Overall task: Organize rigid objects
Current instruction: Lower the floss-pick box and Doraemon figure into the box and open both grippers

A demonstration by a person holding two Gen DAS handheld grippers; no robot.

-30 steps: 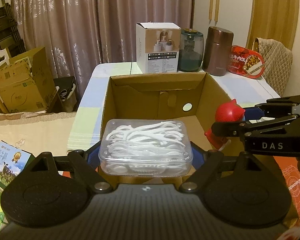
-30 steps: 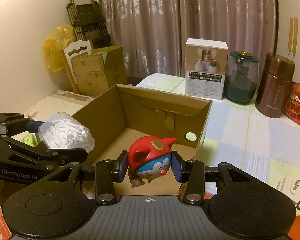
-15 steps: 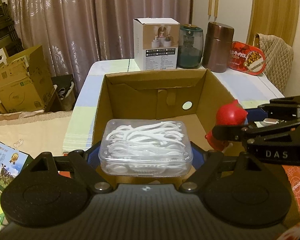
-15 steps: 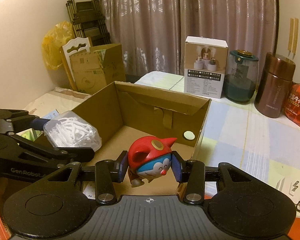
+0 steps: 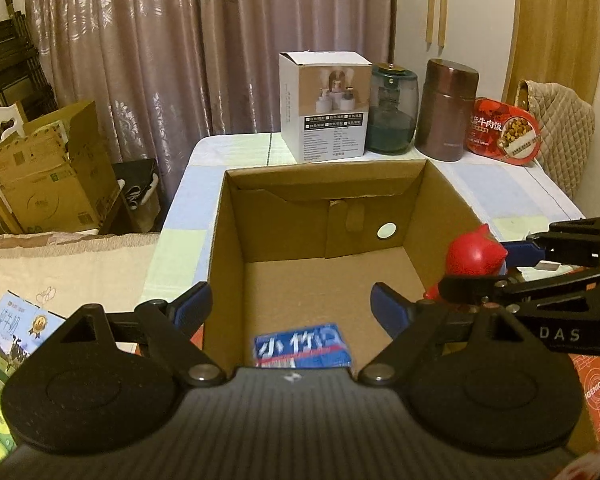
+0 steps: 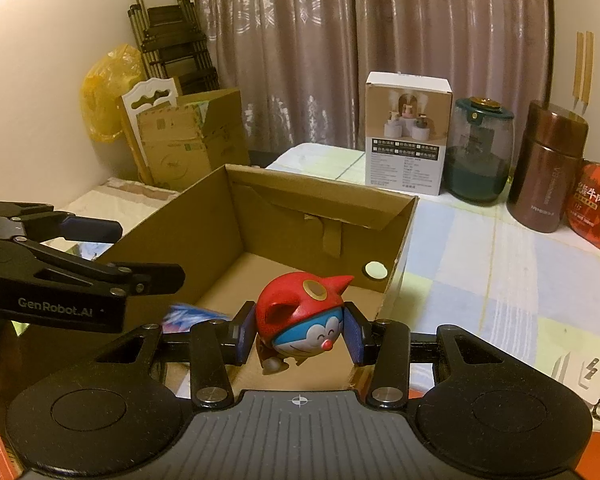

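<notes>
My left gripper (image 5: 290,304) is open and empty above the near end of the open cardboard box (image 5: 440,208). Below it, inside the box, the floss-pick box (image 5: 302,346) shows its blue label, blurred. My right gripper (image 6: 298,334) is shut on a red-helmeted Doraemon figure (image 6: 300,314) over the box's near right corner (image 6: 396,276). The figure (image 5: 474,258) and right gripper also show at the right of the left wrist view. The left gripper (image 6: 112,256) shows at the left of the right wrist view, jaws apart.
Behind the box on the table stand a white product carton (image 5: 326,106), a green glass jar (image 5: 392,110), a brown canister (image 5: 446,110) and a red food tin (image 5: 504,132). A quilted chair (image 5: 560,128) is at the right. Cardboard boxes (image 5: 48,172) and a folded trolley stand at the left.
My left gripper opened and let go of the floss-pick box, which dropped into the cardboard box. The right gripper still holds the figure in about the same place.
</notes>
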